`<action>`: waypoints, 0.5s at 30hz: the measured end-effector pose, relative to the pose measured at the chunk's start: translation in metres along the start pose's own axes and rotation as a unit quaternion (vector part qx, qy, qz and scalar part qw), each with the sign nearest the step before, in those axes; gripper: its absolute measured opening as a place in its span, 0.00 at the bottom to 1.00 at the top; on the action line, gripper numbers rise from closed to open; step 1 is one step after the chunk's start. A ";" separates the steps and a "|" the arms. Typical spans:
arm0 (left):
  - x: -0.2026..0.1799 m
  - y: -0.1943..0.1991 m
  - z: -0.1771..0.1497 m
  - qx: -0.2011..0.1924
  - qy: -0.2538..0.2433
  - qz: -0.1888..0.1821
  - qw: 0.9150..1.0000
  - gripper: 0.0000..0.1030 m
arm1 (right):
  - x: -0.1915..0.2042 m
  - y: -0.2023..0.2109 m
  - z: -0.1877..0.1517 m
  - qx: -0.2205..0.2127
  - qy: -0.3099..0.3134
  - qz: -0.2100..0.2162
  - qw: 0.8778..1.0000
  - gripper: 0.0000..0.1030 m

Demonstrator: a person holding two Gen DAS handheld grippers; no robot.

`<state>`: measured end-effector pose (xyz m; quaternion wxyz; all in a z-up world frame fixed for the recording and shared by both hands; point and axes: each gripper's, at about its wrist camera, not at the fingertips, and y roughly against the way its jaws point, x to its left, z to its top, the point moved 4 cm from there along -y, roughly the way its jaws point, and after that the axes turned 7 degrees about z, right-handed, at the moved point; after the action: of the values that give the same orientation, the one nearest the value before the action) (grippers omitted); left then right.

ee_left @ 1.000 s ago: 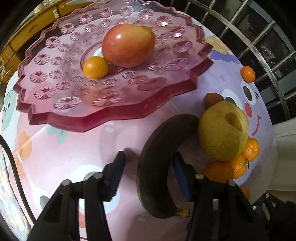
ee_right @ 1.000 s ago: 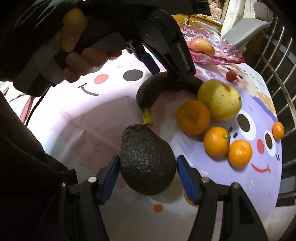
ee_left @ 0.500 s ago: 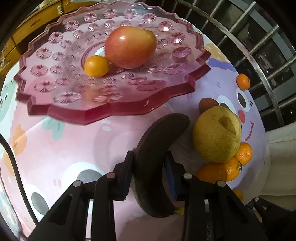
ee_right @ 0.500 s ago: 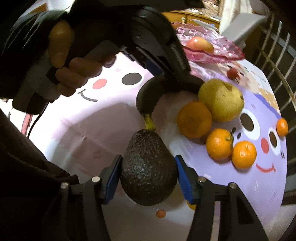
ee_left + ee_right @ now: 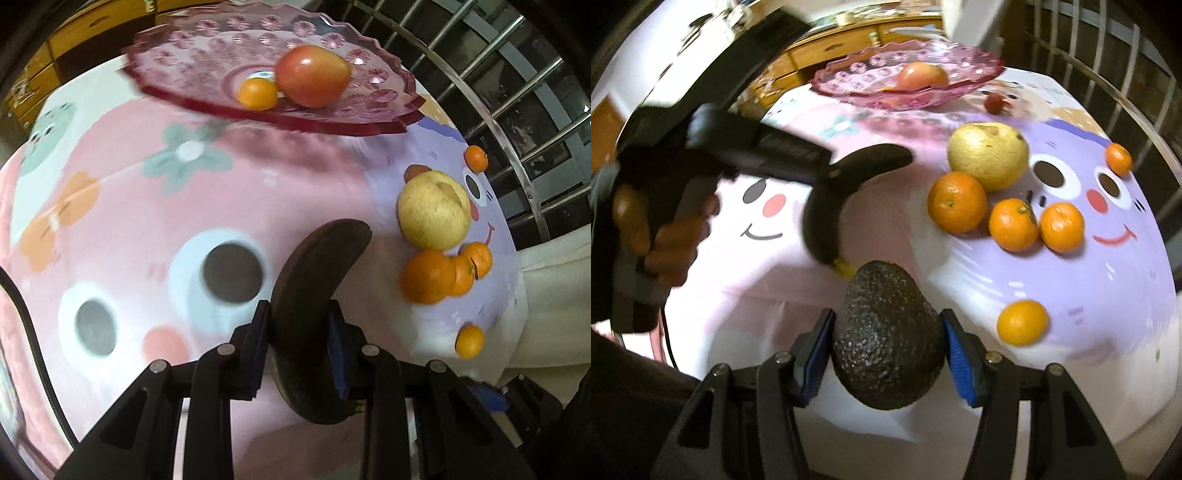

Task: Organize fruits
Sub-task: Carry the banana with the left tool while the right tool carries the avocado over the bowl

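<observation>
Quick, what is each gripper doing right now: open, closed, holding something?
Left gripper: closed on the dark, overripe banana.
Right gripper: closed on the avocado.

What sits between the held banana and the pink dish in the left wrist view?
Nothing: in the left wrist view only bare patterned tablecloth lies between the banana and the pink dish.

The left claw clamps its blue-padded fingers against a dark, overripe curved banana. The right claw pinches a dark, pebbly-skinned avocado between both pads.
</observation>
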<state>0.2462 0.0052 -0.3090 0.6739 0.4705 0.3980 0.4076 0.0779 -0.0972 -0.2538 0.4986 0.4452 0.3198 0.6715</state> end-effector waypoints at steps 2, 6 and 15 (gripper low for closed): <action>0.012 0.012 -0.007 -0.001 0.013 0.006 1.000 0.27 | 0.004 0.006 0.001 -0.001 -0.006 -0.005 1.000 0.55; 0.039 0.044 -0.021 -0.015 0.041 0.008 0.999 0.27 | 0.011 0.023 0.012 -0.015 -0.017 -0.006 1.000 0.55; 0.082 0.114 -0.010 -0.035 0.091 0.040 0.994 0.27 | 0.016 0.052 0.063 -0.048 -0.022 -0.016 0.998 0.55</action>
<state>0.2457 0.1100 -0.2150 0.6341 0.4226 0.4244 0.4891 0.1135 -0.0988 -0.1786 0.5374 0.4298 0.2832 0.6680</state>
